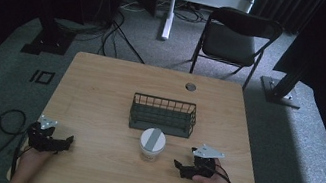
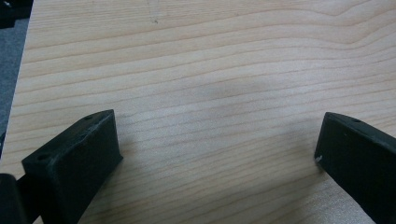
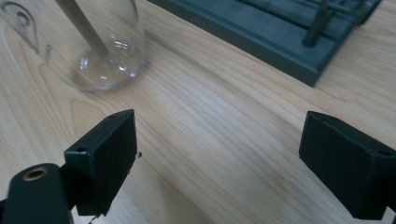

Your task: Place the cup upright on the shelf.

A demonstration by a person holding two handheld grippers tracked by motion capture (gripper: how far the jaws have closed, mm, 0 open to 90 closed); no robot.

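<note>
You're idling pre-grasp: both grippers, left gripper and right gripper, resting wide open, holding nothing; next, right fingers closing on the jar.

wooden table, wire basket, lidded jar

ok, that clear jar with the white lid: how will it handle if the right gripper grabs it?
The jar looks like smooth clear glass or plastic, so probably slippery against the pads and possibly fragile. It stands upright on a rounded base, so a high sideways push may tip it. It seems nearly empty, so likely light. The right gripper is open beside it.
</note>
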